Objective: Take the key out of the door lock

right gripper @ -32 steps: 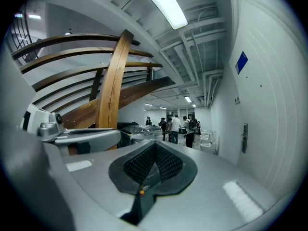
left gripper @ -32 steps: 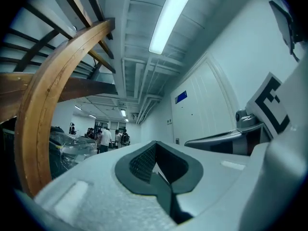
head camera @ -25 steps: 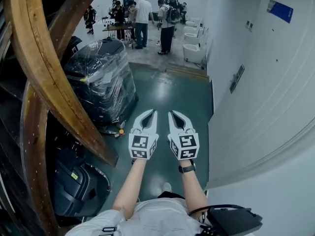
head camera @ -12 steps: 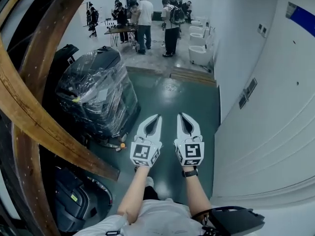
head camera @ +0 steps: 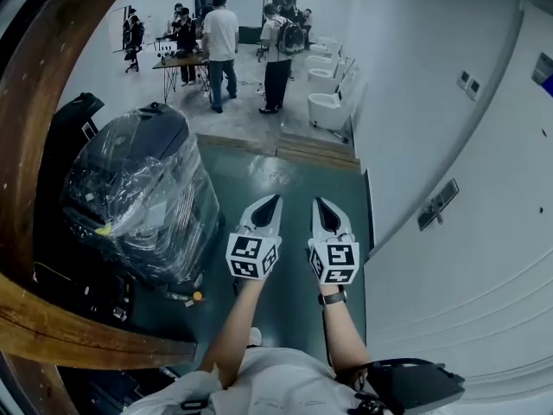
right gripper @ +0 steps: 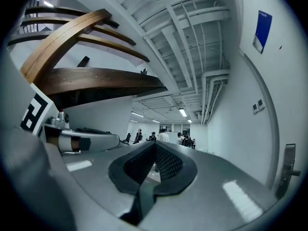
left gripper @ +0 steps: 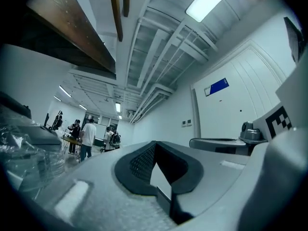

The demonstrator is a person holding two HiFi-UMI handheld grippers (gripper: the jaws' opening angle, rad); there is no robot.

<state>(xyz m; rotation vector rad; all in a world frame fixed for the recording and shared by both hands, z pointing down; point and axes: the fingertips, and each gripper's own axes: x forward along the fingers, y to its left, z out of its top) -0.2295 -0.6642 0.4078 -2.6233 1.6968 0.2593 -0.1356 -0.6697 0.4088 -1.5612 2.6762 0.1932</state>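
Observation:
Both grippers are held side by side over the green floor (head camera: 289,180), pointing down the corridor. My left gripper (head camera: 273,199) is shut with nothing between its jaws, and so is my right gripper (head camera: 318,201). The white door (head camera: 484,197) stands to the right, and its metal handle plate (head camera: 441,204) is well right of the right gripper. The right gripper view shows that handle (right gripper: 287,170) at its right edge, beyond the shut gripper (right gripper: 155,144). In the left gripper view the gripper (left gripper: 155,143) points at the far room. I cannot make out a key.
A plastic-wrapped machine (head camera: 143,188) stands on the left beside curved wooden beams (head camera: 43,102). Several people (head camera: 220,37) stand round a table at the far end, and white toilets (head camera: 324,106) line the right wall. Wooden planks (head camera: 315,150) lie across the floor ahead.
The view has swung right and the beams have slid toward the left edge. The door's handle plate now shows larger at the right. Both grippers stay shut, side by side.

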